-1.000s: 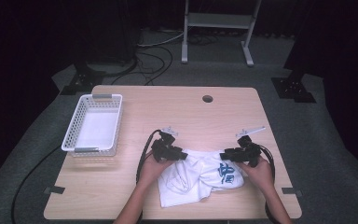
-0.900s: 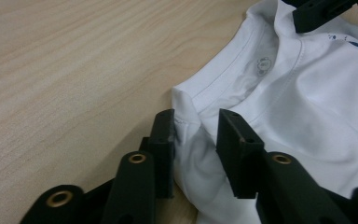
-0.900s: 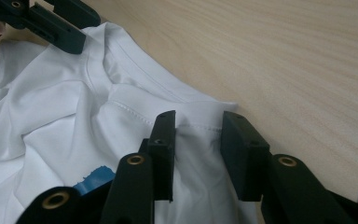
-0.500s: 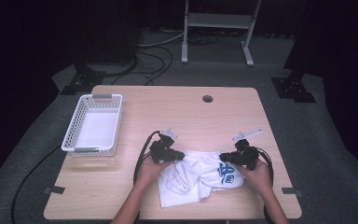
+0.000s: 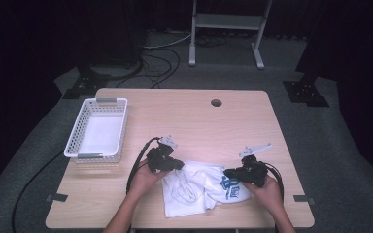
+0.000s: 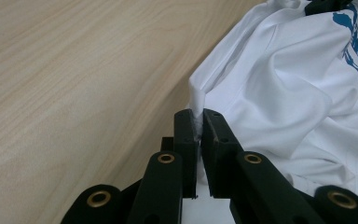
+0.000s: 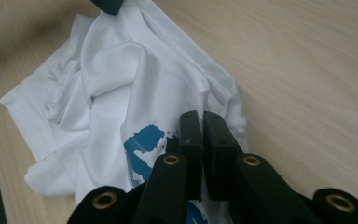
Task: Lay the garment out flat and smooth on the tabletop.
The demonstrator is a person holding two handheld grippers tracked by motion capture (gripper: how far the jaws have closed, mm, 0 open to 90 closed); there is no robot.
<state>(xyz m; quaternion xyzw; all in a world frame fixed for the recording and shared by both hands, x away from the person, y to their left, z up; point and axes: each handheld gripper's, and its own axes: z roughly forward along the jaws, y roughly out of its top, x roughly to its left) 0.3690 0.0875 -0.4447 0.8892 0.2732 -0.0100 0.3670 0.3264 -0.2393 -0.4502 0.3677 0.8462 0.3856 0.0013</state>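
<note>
A crumpled white T-shirt (image 5: 199, 189) with a blue print (image 5: 232, 184) lies on the wooden table (image 5: 194, 121) near its front edge. My left gripper (image 5: 178, 165) is at the shirt's left upper edge, shut on a pinched fold of white cloth (image 6: 196, 100). At the shirt's right side my right gripper (image 5: 228, 173) is shut on the cloth beside the blue print (image 7: 142, 149). In the left gripper view the shirt (image 6: 289, 93) spreads to the right of the jaws. The shirt (image 7: 121, 93) bunches up ahead of the jaws in the right gripper view.
A white mesh basket (image 5: 98, 127) stands at the table's left side, with nothing in it. A round cable hole (image 5: 216, 103) sits near the far edge. Black cables trail from both grippers off the front. A metal stand (image 5: 226, 29) stands on the floor beyond.
Both grippers have drawn slightly toward the front edge with the shirt still pinched; the cloth has bunched a little between them.
</note>
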